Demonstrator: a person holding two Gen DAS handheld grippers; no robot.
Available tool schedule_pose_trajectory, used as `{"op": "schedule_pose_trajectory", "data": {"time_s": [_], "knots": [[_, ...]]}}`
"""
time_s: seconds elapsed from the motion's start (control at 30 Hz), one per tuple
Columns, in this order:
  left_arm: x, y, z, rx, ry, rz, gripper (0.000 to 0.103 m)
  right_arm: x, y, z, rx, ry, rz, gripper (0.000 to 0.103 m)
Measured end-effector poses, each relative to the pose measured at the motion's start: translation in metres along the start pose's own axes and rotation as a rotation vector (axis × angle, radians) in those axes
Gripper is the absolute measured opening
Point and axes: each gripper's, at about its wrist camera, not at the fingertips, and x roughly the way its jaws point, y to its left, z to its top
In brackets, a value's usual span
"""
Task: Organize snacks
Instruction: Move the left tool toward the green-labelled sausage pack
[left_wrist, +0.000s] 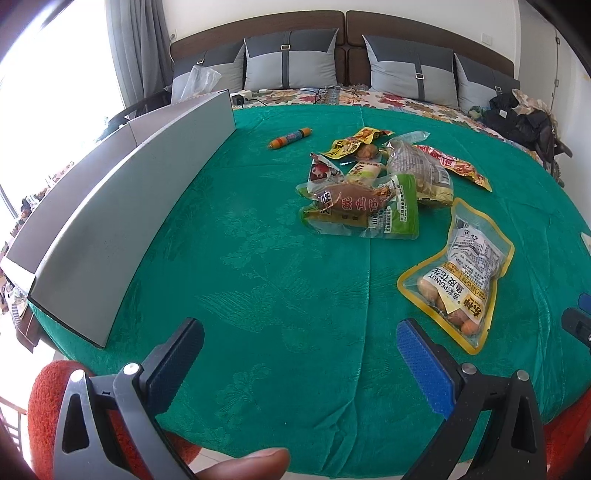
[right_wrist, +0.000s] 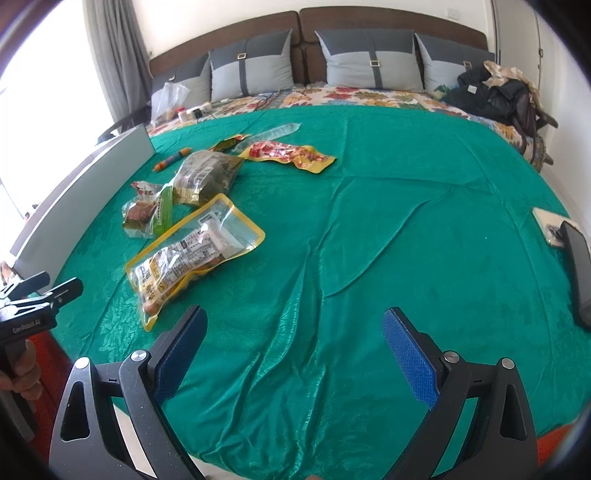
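Snacks lie scattered on a green cloth (left_wrist: 258, 258) spread over the surface, none of them sorted into anything. Nearest the left gripper (left_wrist: 299, 343), at about two o'clock from it, is a clear peanut packet (left_wrist: 461, 273) with a yellow border, lying flat and apart from the rest. Beyond it, toward twelve o'clock, a small pile overlaps: a green-edged pouch (left_wrist: 369, 210) with a brown snack on top, a grey-printed bag (left_wrist: 421, 170) just behind it, and a red-and-yellow wrapper (left_wrist: 458, 166) at its far side. An orange sausage stick (left_wrist: 290, 138) lies alone at eleven o'clock, well apart from the pile. A grey box (left_wrist: 122, 206) with a tall wall stands along the cloth's left edge, at about ten o'clock. The left gripper hovers low over bare cloth, its fingers (left_wrist: 424, 365) spread wide and holding nothing. The right gripper (right_wrist: 295, 347) does the same over the wrinkled cloth (right_wrist: 369, 258), fingers (right_wrist: 410, 354) released and empty, with the peanut packet (right_wrist: 192, 251) at its eleven o'clock and the sausage stick (right_wrist: 172, 159) farther off the same way. A dark phone (right_wrist: 578, 273) lies at the cloth's right edge, at three o'clock from it. Behind the surface is a bed (right_wrist: 369, 94) with grey pillows (right_wrist: 251, 64).
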Motion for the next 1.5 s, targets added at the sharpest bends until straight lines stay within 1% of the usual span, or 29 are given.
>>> {"op": "schedule_pose_trajectory", "data": {"time_s": [0.07, 0.17, 0.2, 0.33, 0.4, 0.43, 0.47, 0.5, 0.53, 0.6, 0.63, 0.7, 0.77, 0.87, 0.93, 1.1, 1.2, 1.37, 1.5], "knots": [[0.006, 0.002, -0.001, 0.004, 0.002, 0.017, 0.103, 0.011, 0.02, -0.003, -0.042, 0.046, 0.057, 0.097], [0.019, 0.01, -0.002, -0.017, 0.031, 0.051, 0.103, 0.029, 0.057, -0.005, -0.131, 0.106, 0.102, 0.097], [0.023, 0.014, -0.003, -0.029, 0.042, 0.061, 0.103, 0.034, 0.069, -0.004, -0.17, 0.113, 0.1, 0.097], [0.034, 0.03, -0.004, -0.056, 0.05, 0.112, 0.103, 0.054, 0.11, 0.0, -0.337, 0.098, 0.044, 0.098], [0.037, 0.037, -0.004, -0.073, 0.058, 0.121, 0.103, 0.067, 0.121, -0.001, -0.404, 0.11, 0.021, 0.097], [0.039, 0.039, -0.004, -0.081, 0.064, 0.12, 0.103, 0.075, 0.121, 0.0, -0.422, 0.118, -0.013, 0.097], [0.04, 0.041, -0.005, -0.086, 0.07, 0.119, 0.103, 0.081, 0.117, 0.002, -0.416, 0.12, -0.069, 0.097], [0.042, 0.042, -0.005, -0.087, 0.075, 0.117, 0.103, 0.083, 0.105, 0.007, -0.368, 0.117, -0.083, 0.097], [0.043, 0.042, -0.005, -0.084, 0.078, 0.115, 0.103, 0.082, 0.087, 0.013, -0.271, 0.119, -0.106, 0.097], [0.045, 0.04, -0.006, -0.075, 0.081, 0.104, 0.103, 0.079, 0.044, 0.022, -0.108, 0.137, -0.251, 0.097], [0.045, 0.038, -0.005, -0.072, 0.085, 0.099, 0.103, 0.072, 0.025, 0.024, -0.061, 0.125, -0.288, 0.097], [0.048, 0.034, -0.005, -0.064, 0.091, 0.089, 0.103, 0.055, -0.005, 0.022, -0.022, 0.09, -0.335, 0.097], [0.053, 0.029, -0.003, -0.055, 0.095, 0.088, 0.103, 0.039, -0.026, 0.013, -0.003, 0.074, -0.369, 0.097], [0.055, 0.027, -0.001, -0.061, 0.084, 0.08, 0.103, 0.032, -0.053, 0.002, 0.08, 0.104, -0.367, 0.097], [0.055, 0.029, -0.001, -0.068, 0.089, 0.068, 0.103, 0.032, -0.062, 0.003, 0.13, 0.099, -0.344, 0.097], [0.059, 0.041, -0.002, -0.117, 0.12, -0.007, 0.103, 0.04, -0.06, 0.008, 0.147, 0.062, -0.343, 0.099], [0.059, 0.041, -0.003, -0.103, 0.118, -0.009, 0.103, 0.043, -0.06, 0.008, 0.148, 0.041, -0.346, 0.099], [0.057, 0.04, -0.007, -0.098, 0.087, -0.007, 0.103, 0.045, -0.06, 0.01, 0.14, 0.04, -0.338, 0.099], [0.057, 0.042, -0.006, -0.065, 0.073, -0.033, 0.103, 0.046, -0.06, 0.011, 0.136, 0.032, -0.337, 0.099]]}}
